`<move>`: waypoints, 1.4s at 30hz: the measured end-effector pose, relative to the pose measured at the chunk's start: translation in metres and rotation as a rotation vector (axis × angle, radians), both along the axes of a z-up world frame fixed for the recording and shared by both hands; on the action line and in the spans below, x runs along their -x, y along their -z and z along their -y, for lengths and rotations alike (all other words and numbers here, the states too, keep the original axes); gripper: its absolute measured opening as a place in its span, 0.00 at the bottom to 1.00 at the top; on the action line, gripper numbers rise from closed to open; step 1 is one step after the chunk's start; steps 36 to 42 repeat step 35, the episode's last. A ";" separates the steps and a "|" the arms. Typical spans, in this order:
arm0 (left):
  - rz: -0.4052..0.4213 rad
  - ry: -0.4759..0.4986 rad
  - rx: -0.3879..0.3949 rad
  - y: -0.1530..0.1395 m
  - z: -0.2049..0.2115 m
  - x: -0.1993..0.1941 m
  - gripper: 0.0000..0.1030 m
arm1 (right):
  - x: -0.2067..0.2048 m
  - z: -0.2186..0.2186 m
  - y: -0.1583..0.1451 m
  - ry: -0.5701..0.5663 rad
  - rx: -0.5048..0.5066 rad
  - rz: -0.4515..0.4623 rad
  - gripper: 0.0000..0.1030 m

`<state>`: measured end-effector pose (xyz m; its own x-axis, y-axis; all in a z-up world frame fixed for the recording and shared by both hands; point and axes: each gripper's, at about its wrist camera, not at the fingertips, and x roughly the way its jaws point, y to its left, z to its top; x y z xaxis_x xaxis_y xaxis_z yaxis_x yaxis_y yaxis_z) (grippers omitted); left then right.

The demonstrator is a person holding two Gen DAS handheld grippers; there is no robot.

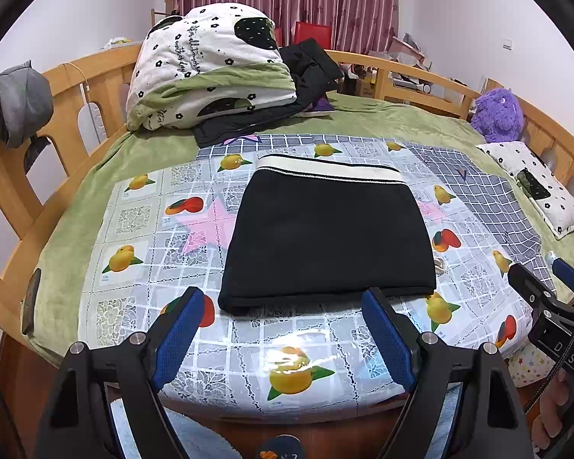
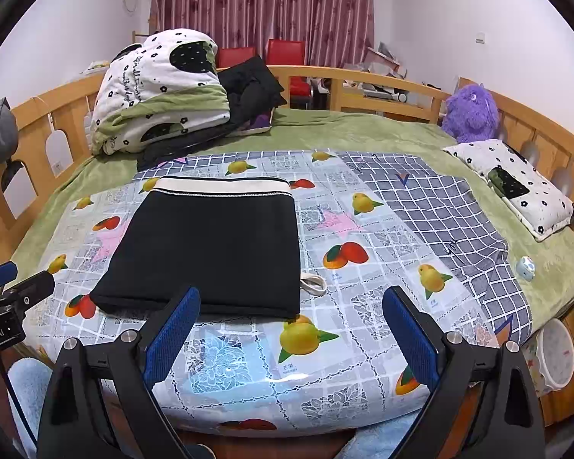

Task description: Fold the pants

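We see the black pants (image 1: 327, 237) lying folded flat on the fruit cloth (image 1: 141, 229) on the bed. Our left claw (image 1: 283, 306) and right claw (image 2: 291, 310) are both wide open, holding nothing, near the pants' front edge.

Black pants (image 1: 327, 241) already folded into compact rectangle, lying flat on fruit-print plastic cover (image 1: 248, 348) on bed. Cream waistband (image 1: 331, 170) with thin dotted trim sits at far edge, folded edge faces near side. Fabric smooth, layers stacked pretty evenly. Small white loop, maybe drawstring (image 2: 313, 284), pokes out beside right near corner. Nothing touching pants.
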<state>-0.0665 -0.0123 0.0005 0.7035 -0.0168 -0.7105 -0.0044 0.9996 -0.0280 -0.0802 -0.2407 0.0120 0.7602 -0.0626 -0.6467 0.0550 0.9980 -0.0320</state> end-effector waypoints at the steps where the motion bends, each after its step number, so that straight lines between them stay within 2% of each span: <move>1: 0.000 0.000 0.000 0.000 0.000 0.000 0.81 | 0.000 0.000 0.000 -0.001 0.000 0.000 0.92; 42: 0.018 0.019 -0.010 -0.008 0.003 -0.003 0.81 | 0.000 -0.006 -0.002 0.029 -0.008 0.000 0.92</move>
